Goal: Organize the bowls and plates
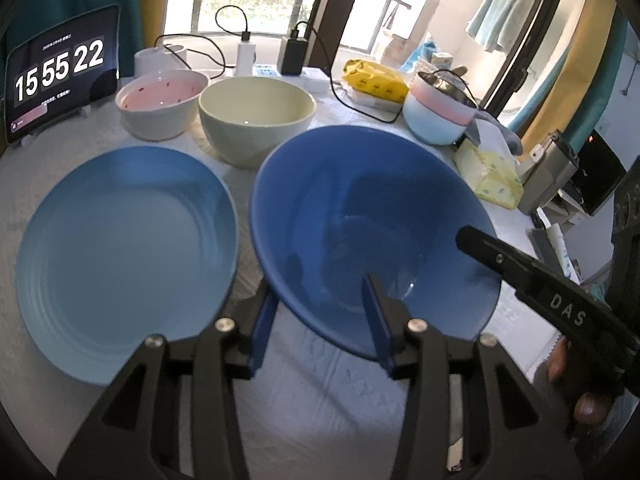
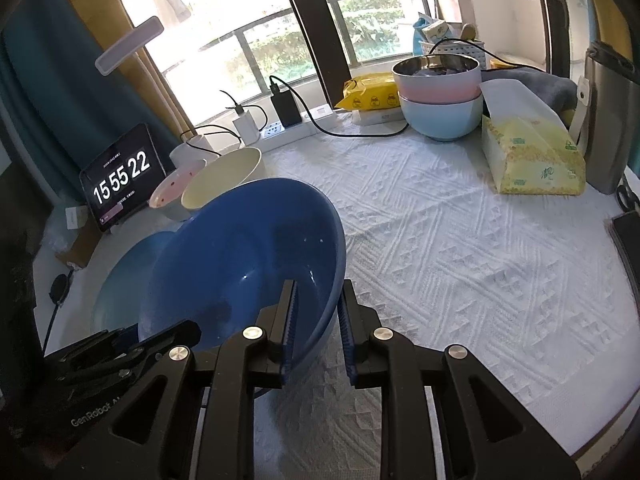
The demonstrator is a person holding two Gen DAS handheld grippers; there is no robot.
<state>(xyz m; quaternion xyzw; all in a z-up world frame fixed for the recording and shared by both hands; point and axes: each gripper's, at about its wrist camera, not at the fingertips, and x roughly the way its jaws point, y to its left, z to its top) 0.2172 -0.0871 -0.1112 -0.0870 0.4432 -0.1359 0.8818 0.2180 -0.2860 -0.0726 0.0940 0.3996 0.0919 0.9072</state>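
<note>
A dark blue bowl (image 1: 360, 216) is tilted up in the middle of the table, beside a light blue plate (image 1: 120, 248) that lies flat to its left. My left gripper (image 1: 320, 286) straddles the bowl's near rim, one finger under the outside and one inside, with a wide gap and the pads off the wall. My right gripper (image 2: 319, 283) is shut on the opposite rim of the dark blue bowl (image 2: 240, 248), one finger inside and one outside. The bowl partly hides the light blue plate (image 2: 120, 280) in the right wrist view.
Behind stand a pink-lined bowl (image 1: 160, 100) and a cream bowl (image 1: 256, 116). A stack of pink and pale blue bowls (image 2: 440, 100) sits at the back right, next to a tissue pack (image 2: 528, 156). A tablet clock (image 1: 60, 76), chargers and cables line the far edge.
</note>
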